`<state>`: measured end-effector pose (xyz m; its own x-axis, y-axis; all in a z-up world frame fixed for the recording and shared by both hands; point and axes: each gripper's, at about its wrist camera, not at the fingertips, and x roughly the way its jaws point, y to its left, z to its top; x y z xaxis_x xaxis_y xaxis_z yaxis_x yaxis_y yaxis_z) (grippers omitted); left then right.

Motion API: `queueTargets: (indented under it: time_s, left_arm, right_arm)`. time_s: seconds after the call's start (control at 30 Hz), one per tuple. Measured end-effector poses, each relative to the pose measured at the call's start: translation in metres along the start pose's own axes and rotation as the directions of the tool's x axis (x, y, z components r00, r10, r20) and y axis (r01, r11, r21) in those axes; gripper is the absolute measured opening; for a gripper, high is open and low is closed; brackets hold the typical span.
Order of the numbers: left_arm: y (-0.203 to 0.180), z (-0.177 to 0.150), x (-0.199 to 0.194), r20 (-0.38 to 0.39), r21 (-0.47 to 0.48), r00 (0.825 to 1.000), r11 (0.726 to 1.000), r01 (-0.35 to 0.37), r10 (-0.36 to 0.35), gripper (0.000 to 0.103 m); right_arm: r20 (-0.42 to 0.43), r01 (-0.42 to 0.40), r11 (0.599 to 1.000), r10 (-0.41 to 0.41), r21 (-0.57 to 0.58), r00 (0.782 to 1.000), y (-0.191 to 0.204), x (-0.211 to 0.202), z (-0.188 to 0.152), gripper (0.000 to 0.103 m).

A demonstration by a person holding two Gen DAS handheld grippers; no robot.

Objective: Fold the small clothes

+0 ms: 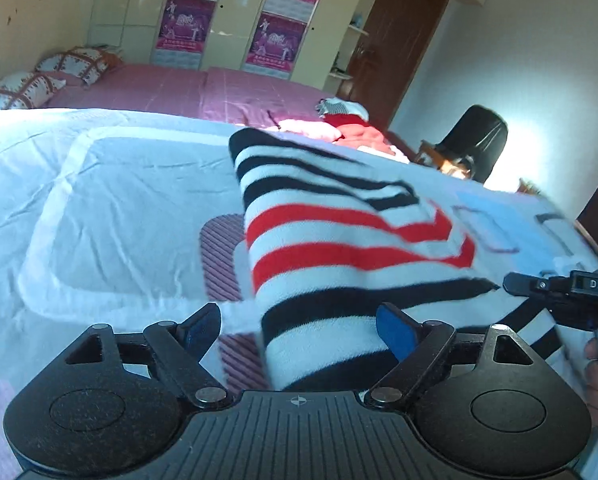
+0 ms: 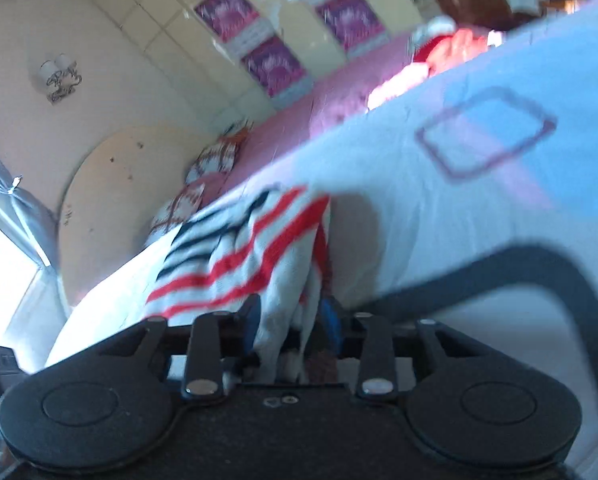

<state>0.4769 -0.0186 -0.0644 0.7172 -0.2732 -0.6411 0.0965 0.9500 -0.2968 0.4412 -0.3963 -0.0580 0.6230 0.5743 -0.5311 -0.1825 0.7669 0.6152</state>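
1. The left gripper [image 1: 299, 330] hung with its blue-padded fingers [image 1: 395, 330] spread wide apart, holding nothing, just above the near end of a striped garment [image 1: 339, 248]
2. The right gripper [image 2: 291, 316] was clamped on a bunched edge of the same striped garment [image 2: 239, 252], white folds squeezed between its blue pads
3. The garment, a fleecy knit in white with black and red bands, lay across a pale blue quilt [image 1: 119, 200] on the bed, one corner folded over so the stripes met at an angle
4. The quilt looked soft and wrinkled, printed with rounded outlines
5. Beyond lay a pink sheet [image 1: 219, 88], patterned pillows [image 1: 47, 76] and a red and pink clothes pile [image 1: 347, 130]
6. The right wrist view was motion-blurred; the garment's far end was hard to make out there, and the right gripper [image 1: 571, 296] was cut off at the left view's edge
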Motion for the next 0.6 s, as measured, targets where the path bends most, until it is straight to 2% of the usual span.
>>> queueTargets:
  time_s: [0.1,0.17,0.2,0.23,0.27,0.3,0.43,0.5,0.6]
  left_arm:
    - [0.011,0.001,-0.001,0.003,-0.095,0.999,0.995,0.043,-0.043,0.085]
    - [0.015,0.001,-0.001,0.002,-0.113,0.996,0.99,0.084,-0.084,0.085]
    - [0.016,0.0,-0.002,0.001,-0.118,0.994,0.987,0.108,-0.109,0.085]
    - [0.016,-0.001,-0.002,-0.004,-0.119,0.992,0.985,0.121,-0.122,0.085]
    - [0.017,-0.003,-0.003,-0.013,-0.121,0.991,0.984,0.132,-0.134,0.085]
    - [0.018,-0.004,-0.002,-0.024,-0.13,0.988,0.98,0.148,-0.153,0.085]
    - [0.021,-0.011,0.006,-0.074,-0.204,0.968,0.954,0.22,-0.239,0.085]
    - [0.017,-0.011,0.013,-0.088,-0.21,0.963,0.95,0.231,-0.254,0.085]
    - [0.02,-0.007,0.022,-0.091,-0.242,0.956,0.937,0.252,-0.28,0.085]
  right_arm:
    - [-0.015,-0.019,1.0,0.019,-0.008,1.0,0.002,0.005,-0.01,0.02]
    - [-0.011,-0.07,0.996,0.071,0.063,0.997,-0.009,0.001,-0.006,0.016]
    - [0.005,-0.096,0.992,0.096,0.085,0.995,-0.014,-0.002,-0.002,0.019]
    - [0.02,-0.094,0.992,0.093,0.087,0.995,-0.017,-0.006,0.0,0.035]
    - [0.027,-0.073,0.994,0.071,0.077,0.997,-0.019,-0.009,0.002,0.046]
    - [0.015,-0.056,0.996,0.055,0.075,0.998,-0.021,-0.008,0.004,0.065]
    - [-0.075,-0.148,0.983,0.157,0.111,0.985,-0.029,0.008,0.002,0.066]
    - [-0.127,-0.171,0.976,0.188,0.133,0.974,-0.03,0.021,-0.004,0.066]
    - [-0.122,-0.197,0.973,0.211,0.12,0.97,-0.025,0.026,-0.004,0.066]
